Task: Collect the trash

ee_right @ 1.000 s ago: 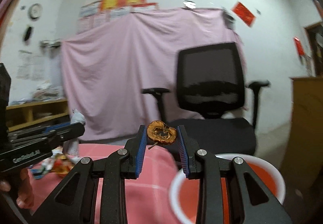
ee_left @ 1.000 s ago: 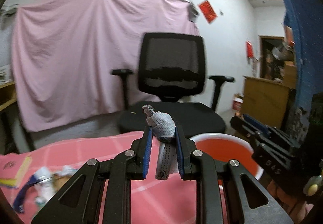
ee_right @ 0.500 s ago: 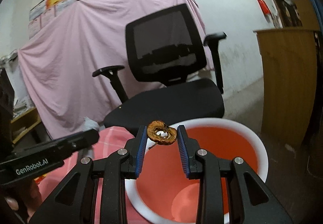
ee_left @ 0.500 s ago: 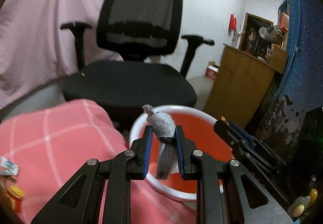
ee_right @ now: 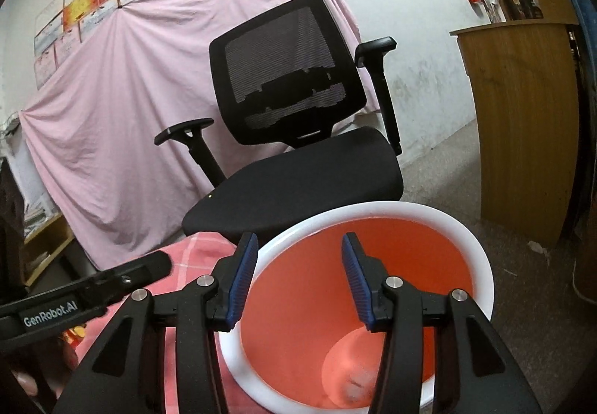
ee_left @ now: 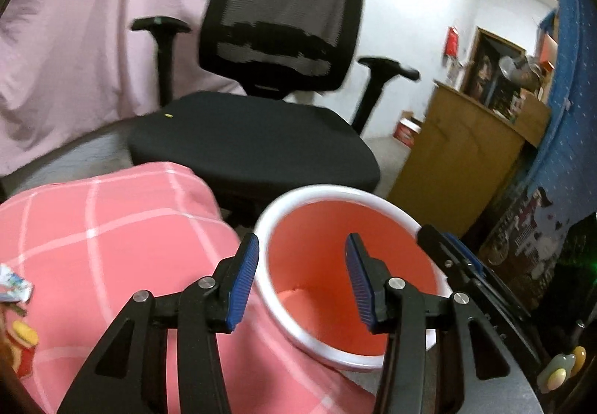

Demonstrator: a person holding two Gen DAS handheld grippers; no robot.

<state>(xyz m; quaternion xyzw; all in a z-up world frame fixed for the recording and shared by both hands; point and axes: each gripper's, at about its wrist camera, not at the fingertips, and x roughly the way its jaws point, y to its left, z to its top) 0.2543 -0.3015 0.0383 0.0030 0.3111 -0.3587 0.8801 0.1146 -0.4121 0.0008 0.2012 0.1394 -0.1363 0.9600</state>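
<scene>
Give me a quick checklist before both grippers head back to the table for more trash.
1. Left gripper empty: ok, jaws opening, nothing between them.
2. Right gripper empty: ok, jaws opening, nothing between them.
3. Both over the red bin: ok.
4. Dropped pieces inside the bin: cannot tell; only a pale blurred bit shows at the bottom in the right wrist view.
5. More trash left: ok, a crumpled wrapper lies on the pink checked cloth.
6. Grippers apart from each other: ok.

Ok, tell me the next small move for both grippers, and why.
Probably swing both back over the pink cloth for more trash: the left gripper and right gripper are opening with nothing between them above the red bin, and wrappers remain.
</scene>
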